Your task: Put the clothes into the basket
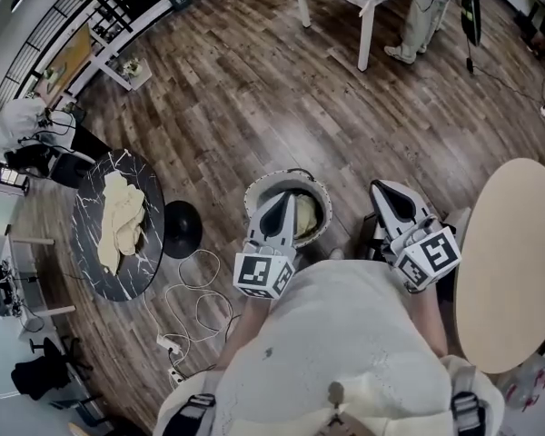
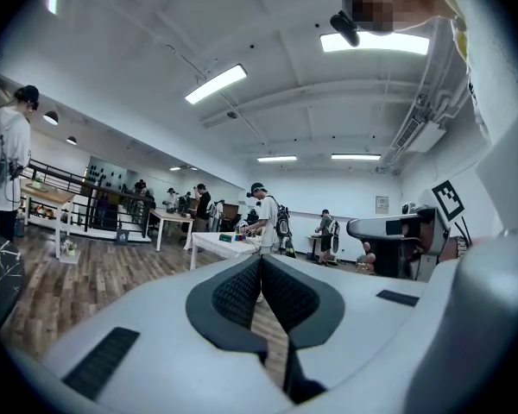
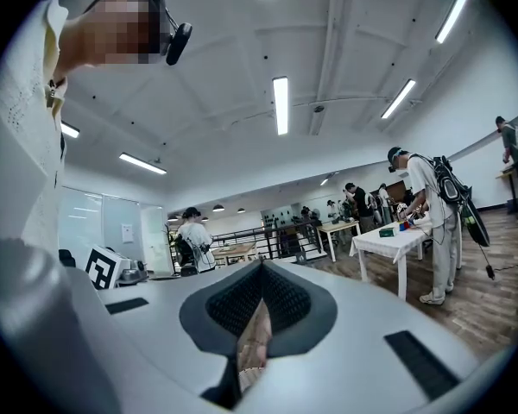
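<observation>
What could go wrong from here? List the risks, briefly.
1. The white cable loops on the floor between the black marble table and the basket, so tripping on the walk over seems likely.
2. The cream clothes on that table lie in a loose heap. A pinch may lift only part, dropping the rest short of the basket.

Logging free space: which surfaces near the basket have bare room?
The beige round table at right is bare. The black marble table is free only round its rim, outside the cream garment. The basket already holds clothes.
</observation>
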Demonstrator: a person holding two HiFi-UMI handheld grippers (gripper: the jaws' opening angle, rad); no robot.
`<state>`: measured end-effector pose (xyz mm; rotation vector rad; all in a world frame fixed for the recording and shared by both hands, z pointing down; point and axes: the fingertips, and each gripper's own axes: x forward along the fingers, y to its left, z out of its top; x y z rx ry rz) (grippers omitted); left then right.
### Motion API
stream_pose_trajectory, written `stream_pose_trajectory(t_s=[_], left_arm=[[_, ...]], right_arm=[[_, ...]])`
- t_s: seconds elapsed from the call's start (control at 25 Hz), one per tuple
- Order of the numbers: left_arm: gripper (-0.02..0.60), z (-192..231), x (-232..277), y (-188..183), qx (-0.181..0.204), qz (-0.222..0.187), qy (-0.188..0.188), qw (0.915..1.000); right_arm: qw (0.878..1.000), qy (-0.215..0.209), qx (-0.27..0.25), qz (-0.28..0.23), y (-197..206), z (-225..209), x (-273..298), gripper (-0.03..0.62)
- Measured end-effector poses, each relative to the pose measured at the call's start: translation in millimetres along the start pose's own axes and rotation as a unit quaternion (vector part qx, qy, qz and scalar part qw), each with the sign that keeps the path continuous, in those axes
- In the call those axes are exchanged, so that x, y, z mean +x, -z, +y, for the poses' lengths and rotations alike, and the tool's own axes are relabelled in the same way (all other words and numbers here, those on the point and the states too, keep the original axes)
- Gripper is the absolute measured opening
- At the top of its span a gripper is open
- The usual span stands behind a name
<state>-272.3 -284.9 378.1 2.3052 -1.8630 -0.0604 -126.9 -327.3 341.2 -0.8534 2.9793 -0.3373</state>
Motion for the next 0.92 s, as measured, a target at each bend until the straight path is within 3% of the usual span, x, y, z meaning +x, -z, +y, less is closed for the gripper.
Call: stream_pose_trajectory(t_s=[0.92], left_arm=[[0.021, -6, -11, -2, 0.008, 0.008, 0.001, 0.9999]], right_arm=[[1.0, 0.005, -0.009, 0.005, 2, 8, -9, 0.006]])
